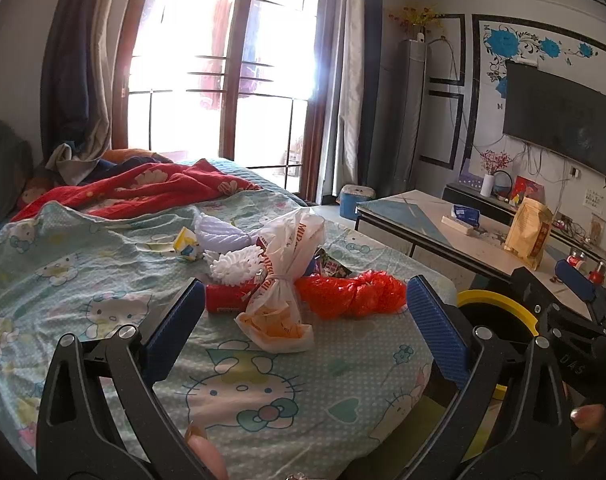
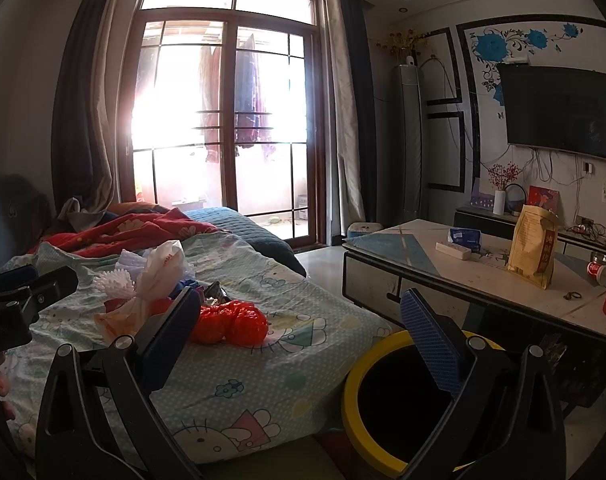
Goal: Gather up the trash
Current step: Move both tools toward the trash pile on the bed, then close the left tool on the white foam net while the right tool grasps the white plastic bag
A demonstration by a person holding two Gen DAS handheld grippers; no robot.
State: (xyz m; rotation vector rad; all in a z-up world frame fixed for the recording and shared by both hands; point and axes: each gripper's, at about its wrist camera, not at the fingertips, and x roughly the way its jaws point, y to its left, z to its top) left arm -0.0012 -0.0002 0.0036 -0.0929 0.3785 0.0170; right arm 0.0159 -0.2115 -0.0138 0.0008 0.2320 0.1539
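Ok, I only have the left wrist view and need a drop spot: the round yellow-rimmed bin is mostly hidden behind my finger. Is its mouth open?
Observer: Yes. The right wrist view shows the yellow-rimmed bin with an open, dark mouth and no lid.
Operator: Where does it stand?
Observer: On the floor, beside the bed, in front of the low table.
Operator: Is the right gripper free?
Observer: The right gripper is open and empty; the crumpled red plastic bag lies on the bed ahead of it.
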